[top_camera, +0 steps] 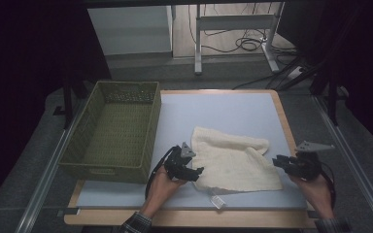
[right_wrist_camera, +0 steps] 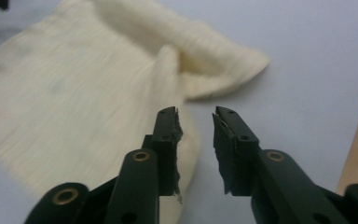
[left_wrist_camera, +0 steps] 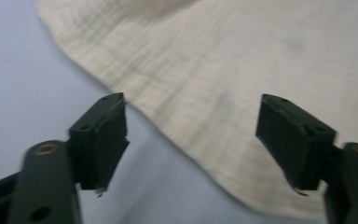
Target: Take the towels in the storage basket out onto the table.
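Lying rumpled on the pale blue mat (top_camera: 223,109) that covers the wooden surface (top_camera: 284,119), a cream waffle-weave towel (top_camera: 233,162) sits between the two grippers in the high view. Its far right corner is folded over on itself into a thick roll, and a small white label (top_camera: 217,201) pokes out from its near edge.

The left gripper (top_camera: 194,172) rests at the towel's left edge, held in the person's left hand (top_camera: 162,187). In the left gripper view its jaws stand wide apart with nothing pressed between them: one fingertip (left_wrist_camera: 100,140) hangs over bare mat, the other over the cloth (left_wrist_camera: 242,70), and the towel's edge runs slantwise through the gap.

The right gripper (top_camera: 278,161) sits just beside the towel's right edge, held in the right hand (top_camera: 315,189), with the grey three-cornered plate on top. In the right gripper view its jaws are parted by a narrow gap that holds nothing; the mat (right_wrist_camera: 317,56) shows through it. The left fingertip (right_wrist_camera: 168,135) lies in front of the towel's edge, and the rolled fold (right_wrist_camera: 200,56) is beyond the tips. Whether the pads touch the cloth cannot be told.

A green woven basket (top_camera: 77,141) stands at the left of the mat, well apart from the towel.
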A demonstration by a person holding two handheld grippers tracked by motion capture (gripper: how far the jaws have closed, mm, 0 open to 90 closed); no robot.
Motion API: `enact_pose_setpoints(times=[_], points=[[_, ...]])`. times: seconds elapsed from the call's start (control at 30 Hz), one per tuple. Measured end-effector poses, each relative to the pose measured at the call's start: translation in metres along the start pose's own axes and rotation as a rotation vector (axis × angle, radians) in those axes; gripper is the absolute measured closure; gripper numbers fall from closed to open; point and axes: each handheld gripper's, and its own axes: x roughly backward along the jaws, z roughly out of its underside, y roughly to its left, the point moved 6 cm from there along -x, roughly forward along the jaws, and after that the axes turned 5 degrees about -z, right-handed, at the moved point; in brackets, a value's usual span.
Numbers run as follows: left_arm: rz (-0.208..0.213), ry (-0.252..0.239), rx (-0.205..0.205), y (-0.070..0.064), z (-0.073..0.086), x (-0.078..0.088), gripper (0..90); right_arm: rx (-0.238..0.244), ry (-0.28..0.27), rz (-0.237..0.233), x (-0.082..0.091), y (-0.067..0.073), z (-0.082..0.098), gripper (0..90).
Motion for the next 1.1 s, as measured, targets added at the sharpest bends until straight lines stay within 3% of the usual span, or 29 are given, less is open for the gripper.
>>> enact_pose_setpoints(times=[0.13,0.23,0.27,0.3,0.37,0.47,0.6,0.73,0.87,0.97,1.1], points=[[-0.028,0.023,0.007,0.005,0.008,-0.015,12.2,-0.046,-0.002,0.034,-0.026,-0.021,-0.016,58.5],[0.008,0.005,0.062,0.007,0.01,-0.019,10.8,-0.072,0.012,0.04,-0.048,-0.032,-0.023,56.3],[0.006,0.001,0.055,0.007,0.01,-0.019,10.0,-0.075,0.024,0.05,-0.054,-0.033,-0.024,59.3],[0.008,-0.001,0.051,0.007,0.011,-0.019,9.8,-0.075,0.044,0.065,-0.06,-0.035,-0.024,72.9],[0.007,-0.001,0.051,0.007,0.011,-0.019,9.8,-0.049,0.075,0.075,-0.069,-0.035,-0.026,85.9],[0.007,-0.002,0.054,0.007,0.011,-0.019,9.8,-0.009,0.074,0.119,-0.067,-0.037,-0.041,87.2],[0.008,0.001,0.053,0.007,0.011,-0.019,9.7,0.002,0.023,0.214,-0.048,-0.057,-0.078,87.0],[0.009,0.002,0.055,0.007,0.011,-0.018,9.8,-0.036,0.03,0.228,-0.045,-0.073,-0.092,72.7],[0.008,0.002,0.047,0.007,0.008,-0.01,14.0,-0.019,0.026,0.172,-0.039,-0.058,-0.08,68.1],[0.04,-0.035,0.065,0.003,0.003,0.004,21.2,0.01,0.044,0.118,-0.032,-0.038,-0.057,68.2],[0.089,-0.052,0.038,-0.008,0.002,0.019,33.2,0.017,0.063,0.063,-0.018,-0.016,-0.027,70.1]])
